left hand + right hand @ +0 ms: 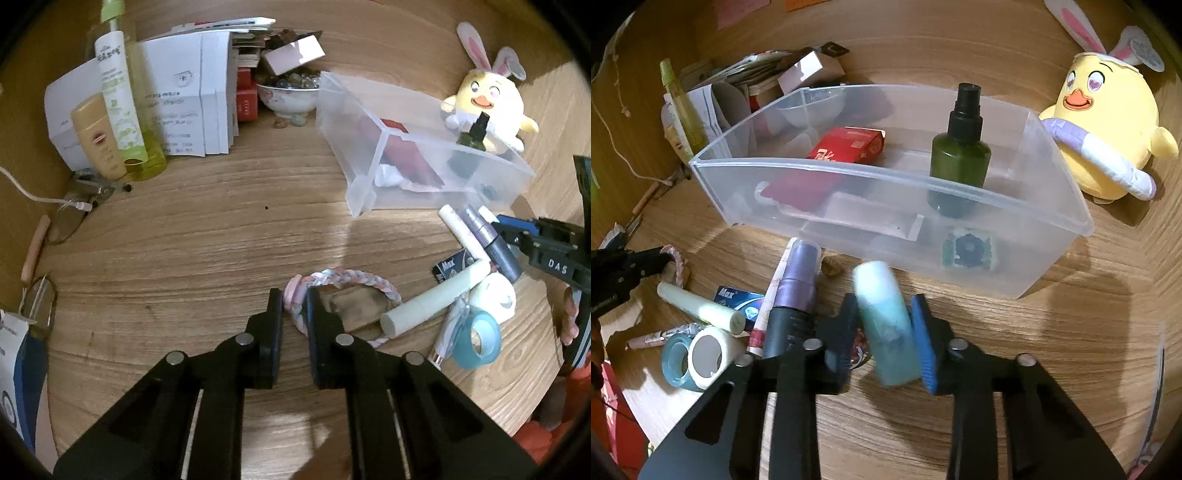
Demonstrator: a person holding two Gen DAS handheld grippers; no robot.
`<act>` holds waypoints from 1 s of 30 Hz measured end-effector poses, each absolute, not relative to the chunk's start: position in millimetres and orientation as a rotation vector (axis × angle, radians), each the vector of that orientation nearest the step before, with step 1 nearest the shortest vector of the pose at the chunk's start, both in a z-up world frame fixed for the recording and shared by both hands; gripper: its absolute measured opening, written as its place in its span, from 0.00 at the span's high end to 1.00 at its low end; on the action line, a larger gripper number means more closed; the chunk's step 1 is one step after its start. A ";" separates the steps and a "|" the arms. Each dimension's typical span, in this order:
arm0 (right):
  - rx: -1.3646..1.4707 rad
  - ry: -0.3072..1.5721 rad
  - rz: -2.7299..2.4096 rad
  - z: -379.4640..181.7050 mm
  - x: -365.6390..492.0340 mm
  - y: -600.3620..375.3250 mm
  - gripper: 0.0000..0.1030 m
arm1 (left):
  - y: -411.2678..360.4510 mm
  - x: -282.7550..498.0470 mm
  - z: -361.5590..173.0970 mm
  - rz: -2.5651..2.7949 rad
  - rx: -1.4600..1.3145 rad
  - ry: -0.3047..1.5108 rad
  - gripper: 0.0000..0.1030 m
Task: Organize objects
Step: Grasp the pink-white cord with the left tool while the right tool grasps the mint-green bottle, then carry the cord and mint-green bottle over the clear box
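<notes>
Desk [1071, 350]: right tongs [884, 325] clamp bottle [888, 325].

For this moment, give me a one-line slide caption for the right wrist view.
Right gripper shut on a teal bottle before the clear bin holding a green spray bottle.

Braided band [354, 282] flat, teal bottle [890, 325] tilted

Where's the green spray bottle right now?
The green spray bottle stands upright inside the clear bin, toward its right end in the right wrist view, with the red box to its left and the yellow plush outside on the right.
</notes>
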State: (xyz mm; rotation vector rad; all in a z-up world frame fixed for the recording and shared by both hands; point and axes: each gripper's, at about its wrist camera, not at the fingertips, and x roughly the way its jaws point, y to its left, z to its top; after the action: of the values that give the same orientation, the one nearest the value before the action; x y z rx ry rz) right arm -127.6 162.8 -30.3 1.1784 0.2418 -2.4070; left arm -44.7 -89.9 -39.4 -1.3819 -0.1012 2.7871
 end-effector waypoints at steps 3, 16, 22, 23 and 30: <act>1.166 0.225 -2.412 -27.7 -127.3 165.5 0.78 | -92.7 -42.0 -31.0 2.800 -1.338 -0.147 0.89; 1.076 0.145 -2.471 0.0 -116.3 182.7 0.78 | -77.8 -32.2 15.6 2.857 -1.127 -0.175 0.90; 1.026 0.120 -2.489 13.7 -110.8 187.9 0.78 | -68.2 -31.7 28.0 2.851 -1.070 -0.165 0.90; 1.015 0.114 -2.491 15.8 -110.1 189.2 0.78 | -66.5 -32.3 29.5 2.847 -1.063 -0.168 0.90; 0.951 0.079 -2.499 31.2 -106.6 192.5 0.78 | -57.0 -39.7 39.9 2.841 -1.006 -0.195 0.90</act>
State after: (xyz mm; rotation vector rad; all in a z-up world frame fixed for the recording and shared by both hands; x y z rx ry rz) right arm -106.6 192.5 31.2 0.9512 0.0788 -2.4987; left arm -39.7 -57.0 39.9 -1.0056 -0.1945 2.8406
